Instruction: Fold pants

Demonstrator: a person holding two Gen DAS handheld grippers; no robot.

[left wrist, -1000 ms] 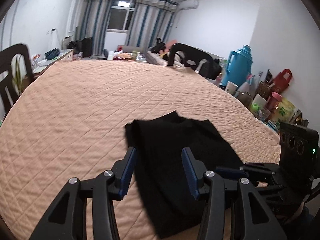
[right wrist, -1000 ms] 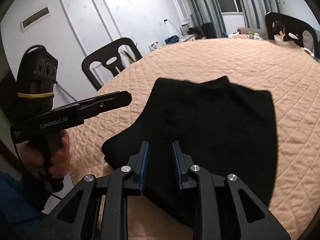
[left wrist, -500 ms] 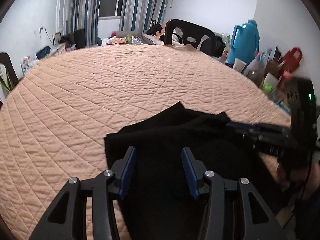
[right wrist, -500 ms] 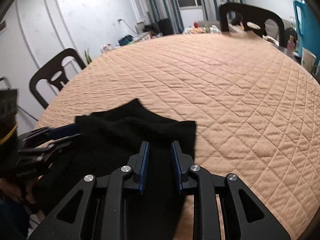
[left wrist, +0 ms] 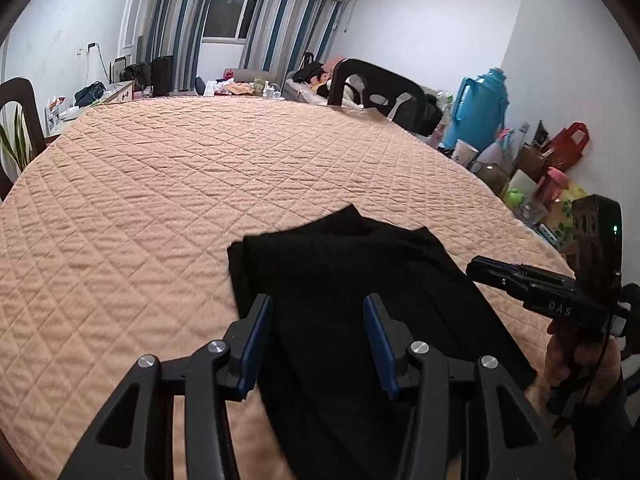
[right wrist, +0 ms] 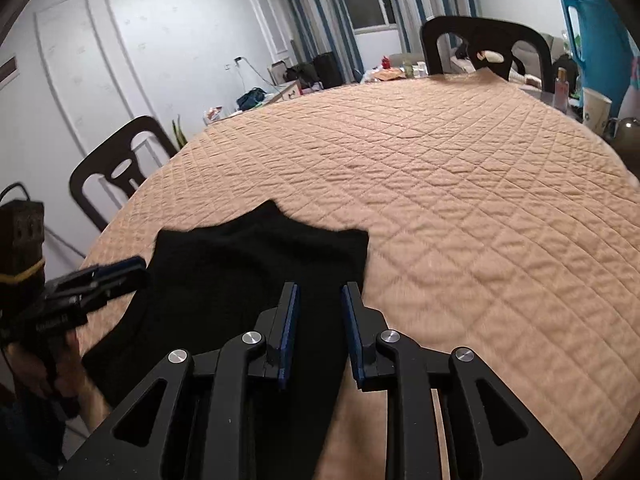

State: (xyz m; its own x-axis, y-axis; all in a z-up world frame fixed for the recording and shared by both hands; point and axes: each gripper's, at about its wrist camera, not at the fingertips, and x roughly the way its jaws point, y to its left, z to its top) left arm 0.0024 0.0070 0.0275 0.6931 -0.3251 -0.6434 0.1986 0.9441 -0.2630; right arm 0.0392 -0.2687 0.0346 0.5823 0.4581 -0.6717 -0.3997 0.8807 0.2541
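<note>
Since a second ago the right gripper [right wrist: 318, 300] has swung sideways, so the black pants [right wrist: 248, 280] now sit left of centre in its view where they earlier filled most of it; its jaws have just opened a little further, with no cloth pinched between them. The left gripper [left wrist: 318, 312] has kept much the same aim, the pants remaining under its fingers.

The pants lie folded into a flat dark block on the near edge of the round table [left wrist: 160, 184], which is covered by a peach quilted cloth. Their far edge shows a small peak in the middle, and their near part runs toward the table's rim, under both grippers.

The left gripper hangs over the pants with its blue-padded jaws held apart, gripping nothing. The right gripper hovers above the pants' right edge, jaws narrowly apart and empty. From the left wrist, the right gripper's black fingers [left wrist: 504, 274] reach in beside the pants' right side, held by a hand [left wrist: 576, 364]; from the right wrist, the left gripper's fingers [right wrist: 112, 276] point at the pants' left side.

Beyond the pants, across the table, stands a dark chair [left wrist: 376, 92]; another dark chair [right wrist: 116, 168] stands to their left. Right of the pants, past the table's rim, stands a teal thermos [left wrist: 480, 112] among clutter.
</note>
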